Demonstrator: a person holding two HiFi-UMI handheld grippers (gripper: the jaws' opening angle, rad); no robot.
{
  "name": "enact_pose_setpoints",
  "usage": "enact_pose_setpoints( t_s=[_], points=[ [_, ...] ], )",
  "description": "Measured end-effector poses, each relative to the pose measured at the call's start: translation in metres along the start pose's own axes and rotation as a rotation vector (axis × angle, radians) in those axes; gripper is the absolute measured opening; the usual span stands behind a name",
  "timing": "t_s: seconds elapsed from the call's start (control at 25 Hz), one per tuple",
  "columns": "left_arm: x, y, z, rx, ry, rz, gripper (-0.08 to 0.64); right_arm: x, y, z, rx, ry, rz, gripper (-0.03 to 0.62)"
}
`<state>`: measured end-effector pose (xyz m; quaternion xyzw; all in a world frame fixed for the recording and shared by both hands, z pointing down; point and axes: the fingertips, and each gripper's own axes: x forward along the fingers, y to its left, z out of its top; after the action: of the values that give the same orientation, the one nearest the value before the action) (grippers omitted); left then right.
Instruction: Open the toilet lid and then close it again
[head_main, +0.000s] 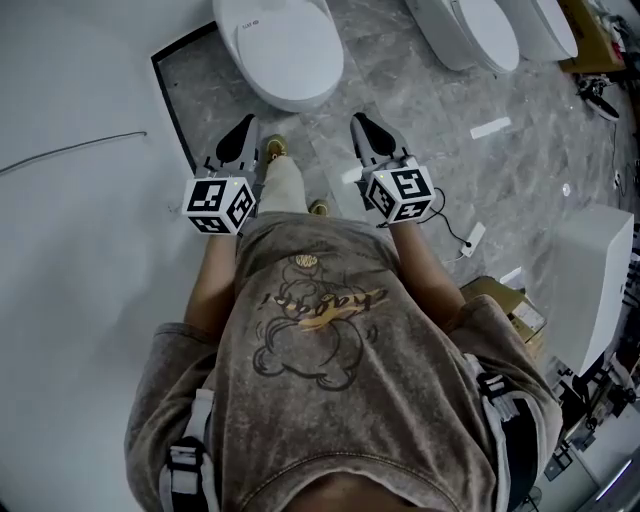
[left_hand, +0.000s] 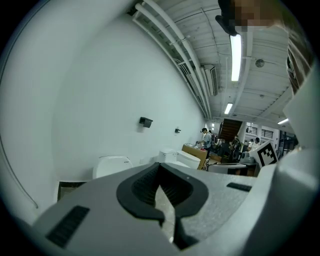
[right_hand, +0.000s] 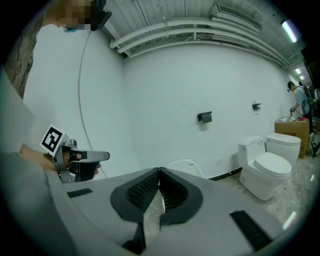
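The toilet lid (head_main: 285, 45) is lying flat on its bowl, as far as the head view shows, straight ahead of the person and close to the wall (head_main: 70, 80). It is likely a rigid, light plastic shell, glossy and so probably slippery. Its hinge is presumably sitting at the wall end, making the near front rim the sensible place to lift from.

The left gripper (head_main: 240, 135) and right gripper (head_main: 364, 135) are hovering short of that rim, well apart from each other. Both are pinched together on nothing, and neither is touching the lid.

The marble floor (head_main: 400, 80) is leaving open room in front. The wall is crowding the left side, and a neighbouring toilet (head_main: 470, 30) is standing off to the right.
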<state>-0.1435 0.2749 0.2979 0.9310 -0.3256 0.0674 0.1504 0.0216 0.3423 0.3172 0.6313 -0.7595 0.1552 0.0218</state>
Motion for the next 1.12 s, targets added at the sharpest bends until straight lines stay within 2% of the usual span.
enact_pose_setpoints(
  t_s=[0.28,0.4,0.56,0.72,1.12],
  points=[
    [0.069,0.051,-0.007,-0.027,0.038,-0.030,0.008,0.075,-0.023,-0.005,0.006,0.016,0.002,0.028],
    [0.100,0.071,-0.029,-0.042,0.082,-0.030,0.008,0.106,-0.043,-0.024,0.035,0.046,-0.004,0.028],
    [0.145,0.106,-0.071,-0.052,0.137,-0.033,0.008,0.155,-0.069,-0.069,0.053,0.092,-0.010,0.028],
    [0.176,0.145,-0.133,-0.046,0.185,-0.003,0.008,0.198,-0.084,-0.140,0.068,0.147,0.002,0.028],
    [0.246,0.192,-0.342,-0.115,0.276,0.011,0.008,0.263,-0.135,-0.348,0.092,0.321,0.033,0.028]
  ],
)
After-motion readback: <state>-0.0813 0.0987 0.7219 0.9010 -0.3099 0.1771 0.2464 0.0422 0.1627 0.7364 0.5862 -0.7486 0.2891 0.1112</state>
